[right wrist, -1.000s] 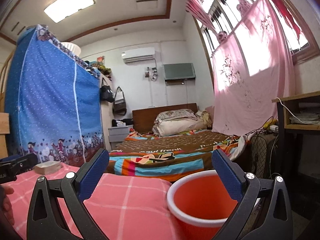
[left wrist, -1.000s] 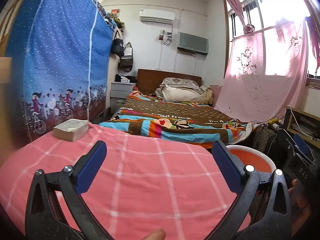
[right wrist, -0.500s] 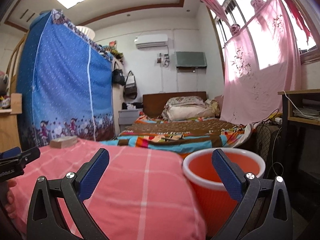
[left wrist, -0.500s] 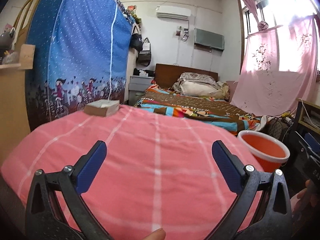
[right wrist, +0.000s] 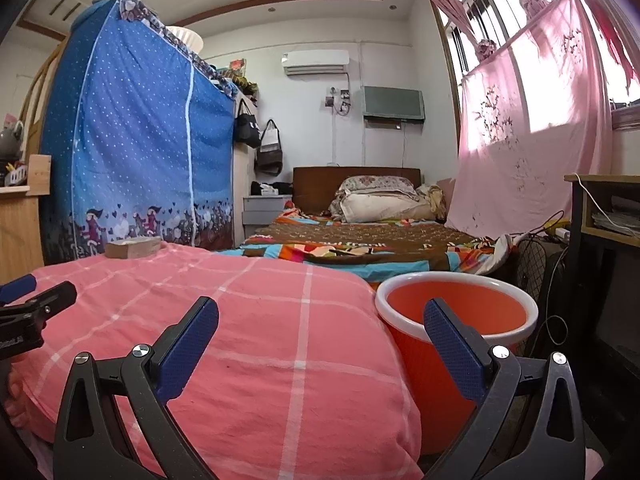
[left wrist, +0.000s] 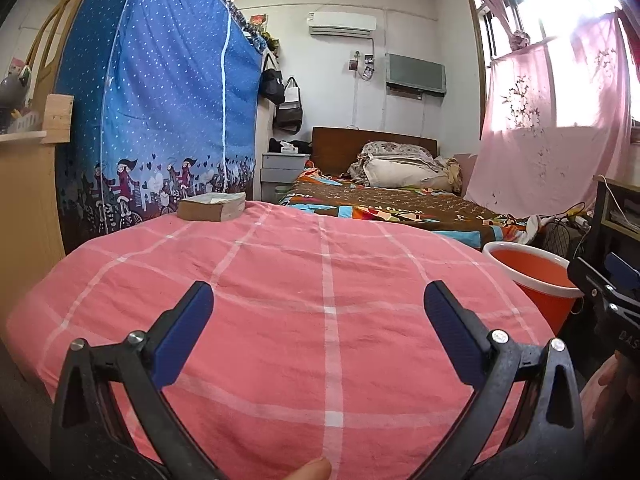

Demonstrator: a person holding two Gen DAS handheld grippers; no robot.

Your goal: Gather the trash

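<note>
An orange bin with a white rim (right wrist: 456, 308) (left wrist: 532, 274) stands on the floor at the right edge of a surface covered in pink checked cloth (left wrist: 320, 300) (right wrist: 240, 320). My left gripper (left wrist: 319, 300) hangs open above the cloth, nothing between its blue pads. My right gripper (right wrist: 321, 316) is open too, its right finger in front of the bin, its left finger over the cloth. Each gripper shows at the edge of the other's view. A tan block-like packet (left wrist: 212, 207) (right wrist: 133, 247) lies at the cloth's far left. I see no loose trash on the cloth.
A blue dotted fabric wardrobe (left wrist: 160, 120) stands at the left behind the cloth. A bed with a colourful cover (left wrist: 392, 208) lies beyond. A dark desk with cables (right wrist: 600, 240) is at the right by the pink curtain. A wooden shelf (left wrist: 28, 132) is at far left.
Both cameras have tilted down and pulled back, so more of the pink cloth and the bin's inside shows. Both grippers stayed open.
</note>
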